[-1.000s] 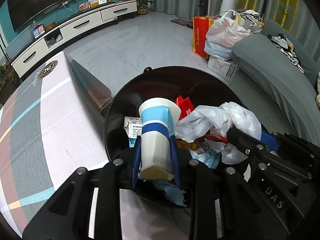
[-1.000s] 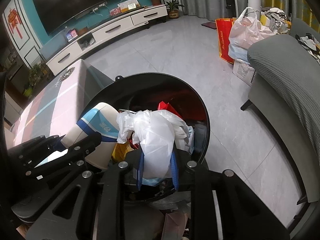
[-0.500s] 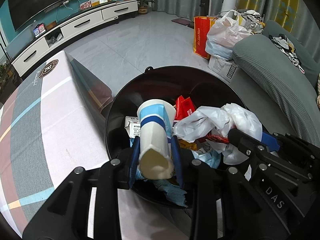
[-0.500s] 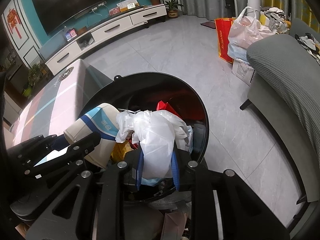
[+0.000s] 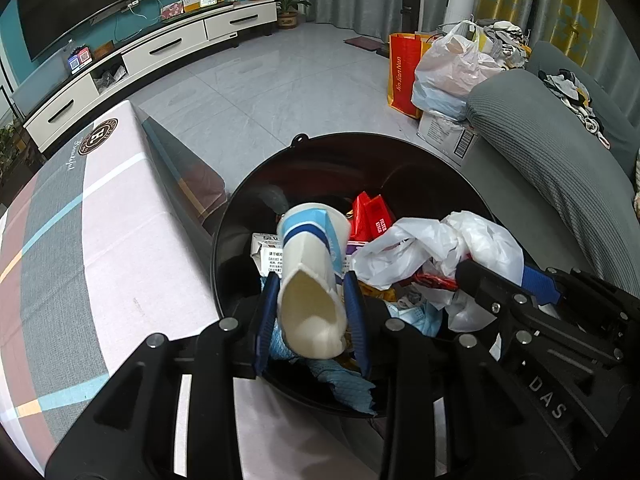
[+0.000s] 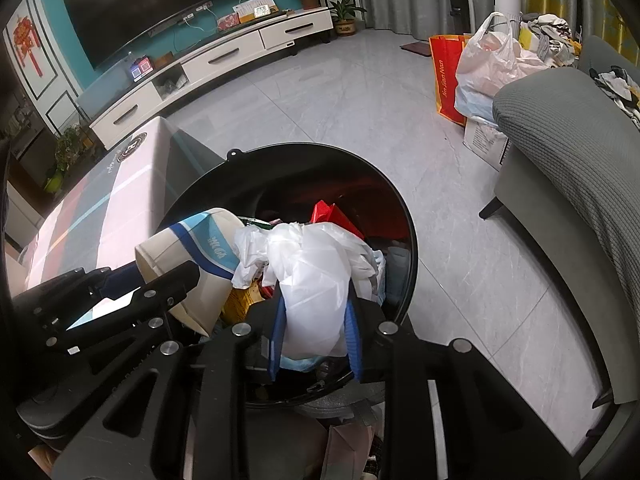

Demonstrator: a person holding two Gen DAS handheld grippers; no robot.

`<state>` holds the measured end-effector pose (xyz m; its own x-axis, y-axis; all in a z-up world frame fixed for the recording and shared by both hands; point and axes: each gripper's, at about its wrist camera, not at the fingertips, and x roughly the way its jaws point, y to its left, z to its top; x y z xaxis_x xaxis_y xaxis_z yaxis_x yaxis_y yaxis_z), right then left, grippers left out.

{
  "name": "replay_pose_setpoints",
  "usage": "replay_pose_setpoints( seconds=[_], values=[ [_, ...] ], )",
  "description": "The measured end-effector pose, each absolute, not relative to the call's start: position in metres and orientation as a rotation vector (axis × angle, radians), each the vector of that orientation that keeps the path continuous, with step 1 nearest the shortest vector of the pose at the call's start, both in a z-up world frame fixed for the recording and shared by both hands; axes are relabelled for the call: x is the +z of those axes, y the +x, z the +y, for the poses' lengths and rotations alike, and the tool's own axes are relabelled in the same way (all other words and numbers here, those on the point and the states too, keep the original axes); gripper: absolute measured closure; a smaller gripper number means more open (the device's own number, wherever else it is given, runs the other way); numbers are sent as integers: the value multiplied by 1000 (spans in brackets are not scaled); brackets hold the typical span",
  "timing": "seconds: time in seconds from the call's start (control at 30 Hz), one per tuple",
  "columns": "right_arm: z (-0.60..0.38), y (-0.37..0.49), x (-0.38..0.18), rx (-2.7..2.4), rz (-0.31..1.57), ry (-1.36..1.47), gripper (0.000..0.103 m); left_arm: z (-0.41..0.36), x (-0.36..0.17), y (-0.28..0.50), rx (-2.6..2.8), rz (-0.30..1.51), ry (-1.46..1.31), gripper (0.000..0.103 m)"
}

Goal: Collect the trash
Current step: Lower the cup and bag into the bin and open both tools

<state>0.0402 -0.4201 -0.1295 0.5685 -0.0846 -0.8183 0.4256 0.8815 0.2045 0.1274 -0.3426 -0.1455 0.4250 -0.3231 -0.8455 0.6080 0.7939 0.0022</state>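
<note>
we have both grippers over the black trash bin (image 5: 224,240), beside the table (image 5: 80,240). left gripper (image 5: 312,312): paper cup (image 5: 310,276) tipped between the blue pads, jaws spread a bit, can't tell if they touch it. right gripper (image 6: 314,328): jaws pinch a white plastic bag (image 6: 316,280) above the trash.

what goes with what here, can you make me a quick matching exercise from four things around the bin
Things:
1. paper cup
2. white plastic bag
3. red shopping bag
4. grey sofa

Places:
A. on the floor by the curtains
B. between the left gripper's fingers
C. beside the black bin, at the right of both views
D. between the right gripper's fingers

Pairs: 1-B, 2-D, 3-A, 4-C
</note>
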Motion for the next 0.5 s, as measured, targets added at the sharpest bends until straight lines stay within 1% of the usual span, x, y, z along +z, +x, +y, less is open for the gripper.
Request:
replay_pose_setpoints(
  seconds=[0.43,0.47,0.5],
  values=[
    [-421,40,-131,-313,926,406,72,-343,-145,128,-594,970,331,67],
    [-421,40,-131,-314,926,406,72,-343,-145,128,-594,970,331,67],
    [-421,40,-131,-313,925,407,71,-342,-145,128,-593,971,330,65]
  ],
)
